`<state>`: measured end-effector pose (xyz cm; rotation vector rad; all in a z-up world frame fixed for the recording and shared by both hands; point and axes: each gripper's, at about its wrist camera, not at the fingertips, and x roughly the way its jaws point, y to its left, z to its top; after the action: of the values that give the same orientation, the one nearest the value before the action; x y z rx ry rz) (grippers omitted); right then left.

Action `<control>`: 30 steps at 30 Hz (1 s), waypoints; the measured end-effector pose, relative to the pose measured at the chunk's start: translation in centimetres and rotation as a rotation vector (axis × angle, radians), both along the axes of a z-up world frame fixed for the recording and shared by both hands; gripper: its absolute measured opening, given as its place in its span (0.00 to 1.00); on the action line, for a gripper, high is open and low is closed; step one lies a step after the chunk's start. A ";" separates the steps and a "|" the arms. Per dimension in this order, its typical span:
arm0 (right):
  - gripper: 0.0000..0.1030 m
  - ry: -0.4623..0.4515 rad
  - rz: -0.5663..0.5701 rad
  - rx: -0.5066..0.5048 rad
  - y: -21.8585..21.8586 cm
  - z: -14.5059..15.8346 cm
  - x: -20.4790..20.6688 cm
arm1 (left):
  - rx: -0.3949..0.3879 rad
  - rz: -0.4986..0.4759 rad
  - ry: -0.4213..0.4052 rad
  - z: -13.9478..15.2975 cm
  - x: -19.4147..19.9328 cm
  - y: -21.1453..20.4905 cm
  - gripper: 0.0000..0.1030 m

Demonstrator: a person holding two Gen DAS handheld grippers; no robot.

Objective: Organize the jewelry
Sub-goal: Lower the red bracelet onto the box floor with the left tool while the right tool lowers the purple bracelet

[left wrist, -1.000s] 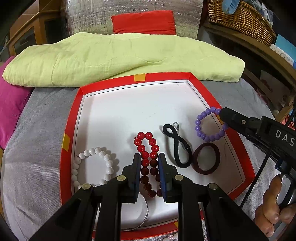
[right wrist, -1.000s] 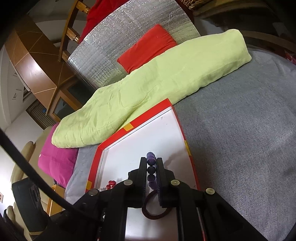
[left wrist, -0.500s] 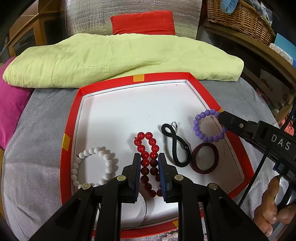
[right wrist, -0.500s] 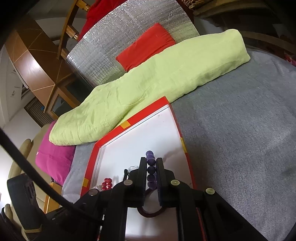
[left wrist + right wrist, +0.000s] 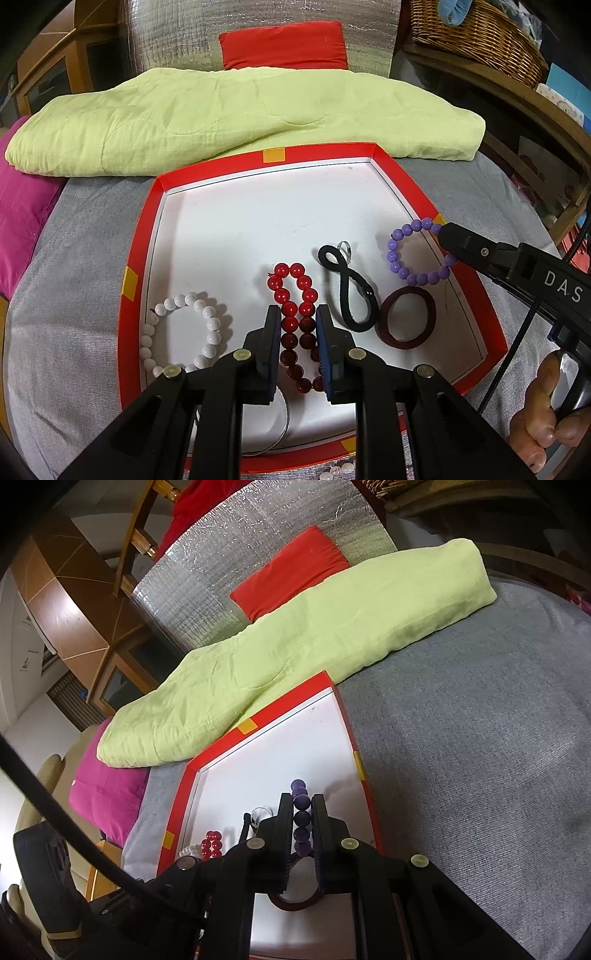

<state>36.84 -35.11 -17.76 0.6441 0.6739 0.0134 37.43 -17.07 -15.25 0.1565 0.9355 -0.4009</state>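
- Nearest the left wrist camera, the left gripper [image 5: 297, 343] is clamped on the red bead bracelet [image 5: 298, 321], its blue pads pressing on both strands; the gripper tilts steeply down over the near part of the tray.
- Only this view shows the person's right hand [image 5: 545, 417] at the lower right, fingers curled round the handle of the other tool.
- Also seen fully only here, the red-rimmed tray [image 5: 142, 229] with a white floor holds a white bead bracelet [image 5: 184, 332] at the left, a thin metal bangle [image 5: 284, 424] under the left gripper, a black hair tie [image 5: 349, 288] twisted into a figure eight, a dark maroon band [image 5: 408, 319] and the purple bead bracelet [image 5: 417, 251] beside the right rim.
- The right wrist view shows what the other hides: the right gripper [image 5: 303, 827] is closed on the purple bead bracelet [image 5: 301, 812], beads stacked in a column between its fingers, pointing gently down over the tray's right side.
- The tray lies on a grey-covered bed [image 5: 480, 738].
- Beyond the tray rests a folded pale-green quilt [image 5: 240, 122], with a pink cushion [image 5: 107, 797] at its left end.
- Farthest back, a red cushion [image 5: 284, 46] leans against a silver foil panel [image 5: 258, 542]; a wicker basket [image 5: 480, 40] appears only from the left wrist.
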 end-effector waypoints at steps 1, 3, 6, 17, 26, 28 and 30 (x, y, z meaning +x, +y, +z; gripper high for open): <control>0.10 0.000 0.002 0.000 0.0 0.0 0.0 | 0.000 0.000 0.001 0.0 0.0 0.0 0.19; 0.10 0.000 0.003 0.004 0.0 0.0 0.0 | 0.002 0.001 -0.001 0.0 0.0 -0.1 0.19; 0.10 0.000 0.005 0.002 0.1 0.0 0.1 | -0.001 0.001 0.000 0.0 0.0 -0.1 0.19; 0.10 -0.004 0.009 -0.003 0.2 0.1 0.1 | 0.001 0.003 -0.006 0.2 0.0 0.1 0.19; 0.11 0.003 0.011 0.000 0.3 0.0 0.0 | 0.004 0.000 -0.007 0.2 -0.1 0.0 0.19; 0.10 0.006 0.012 0.004 0.3 0.0 0.0 | 0.006 -0.001 -0.008 0.3 -0.1 0.0 0.19; 0.11 0.005 0.011 0.001 0.3 0.0 0.0 | 0.006 0.001 -0.008 0.3 -0.1 0.0 0.19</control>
<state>36.84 -34.82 -17.75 0.6420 0.6819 0.0221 37.33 -17.03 -15.00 0.1627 0.9291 -0.3968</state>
